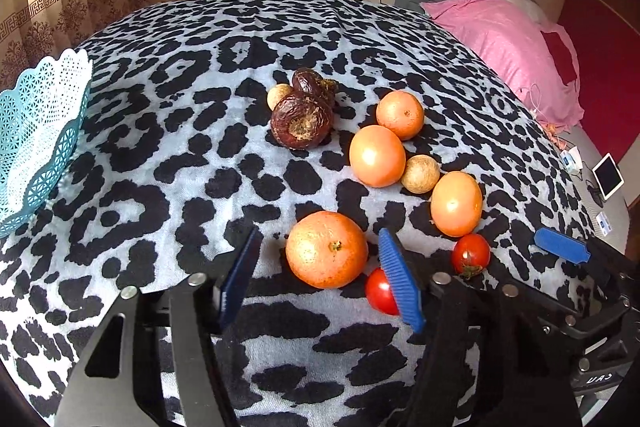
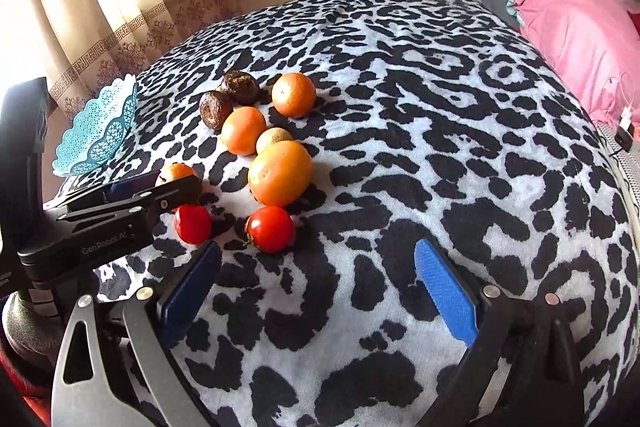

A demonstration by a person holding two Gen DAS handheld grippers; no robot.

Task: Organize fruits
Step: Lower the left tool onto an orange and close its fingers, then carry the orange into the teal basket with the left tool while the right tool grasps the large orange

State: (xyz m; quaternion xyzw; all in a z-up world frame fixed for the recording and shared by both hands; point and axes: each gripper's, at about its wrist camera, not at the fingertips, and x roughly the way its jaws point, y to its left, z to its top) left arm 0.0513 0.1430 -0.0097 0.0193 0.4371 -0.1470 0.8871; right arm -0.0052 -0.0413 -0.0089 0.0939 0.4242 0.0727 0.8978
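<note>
Leopard-print blanket [image 1: 200, 131]; pink pillow [image 1: 508, 47]; patterned curtain [image 2: 132, 27]

White lettering "GenRobot.AI" shows along the black body of the left gripper [image 2: 132, 195], off to the right gripper's left side. In the left wrist view, small tilted white characters at the lower right are too unclear to read.

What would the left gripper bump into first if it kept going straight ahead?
Probably the nearest orange. It sits right between the open left gripper fingers, just ahead of them. A red tomato lies beside the right-hand finger, off that line. Depth is hard to judge here.
</note>
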